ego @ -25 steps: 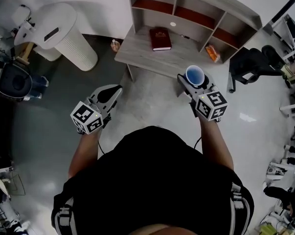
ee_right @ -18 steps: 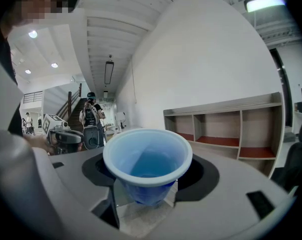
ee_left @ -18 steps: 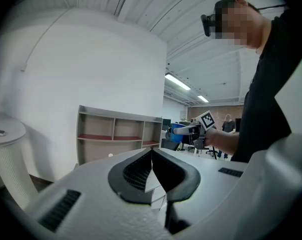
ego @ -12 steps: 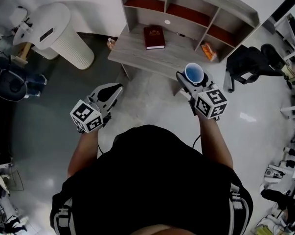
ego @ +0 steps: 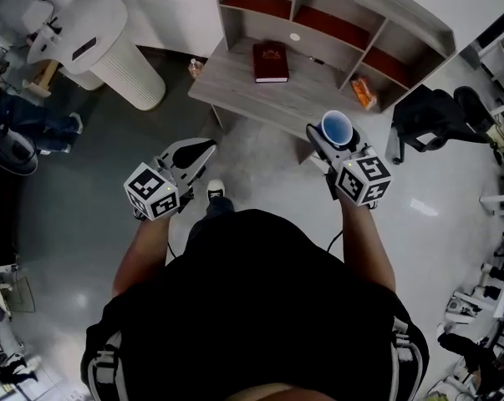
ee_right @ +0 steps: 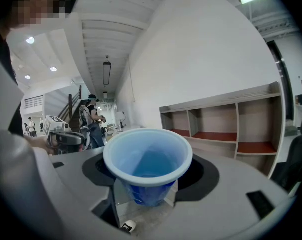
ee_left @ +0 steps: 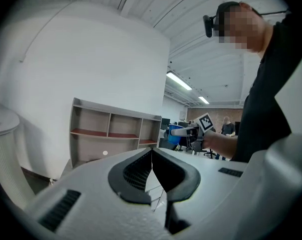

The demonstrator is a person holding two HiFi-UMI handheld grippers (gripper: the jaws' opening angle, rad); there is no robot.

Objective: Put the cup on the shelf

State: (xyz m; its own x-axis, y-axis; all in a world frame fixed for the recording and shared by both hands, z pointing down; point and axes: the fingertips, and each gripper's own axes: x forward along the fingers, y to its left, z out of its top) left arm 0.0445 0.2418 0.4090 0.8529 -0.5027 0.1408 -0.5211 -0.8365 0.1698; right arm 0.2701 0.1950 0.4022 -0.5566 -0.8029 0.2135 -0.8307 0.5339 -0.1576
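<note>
A grey shelf (ego: 406, 11) stands at twelve o'clock on the back of a wooden bench (ego: 260, 98); the left claw (ego: 206, 149), at ten o'clock, is clenched on nothing; the right claw (ego: 335, 132), at two o'clock, grasps an upright blue cup (ee_right: 148, 166) near the bench's front edge.

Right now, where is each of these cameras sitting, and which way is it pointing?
Head view: on the person's head, facing steeply down; shows shelf, torso, forearms, left claw, right claw holding the blue cup.
Left gripper view: on the left claw, facing along its shut jaws toward the shelf; torso at right.
Right gripper view: on the right claw, facing past the blue cup toward the shelf; torso at left.
Shared: both gripper views show the shelf and the other claw.
</note>
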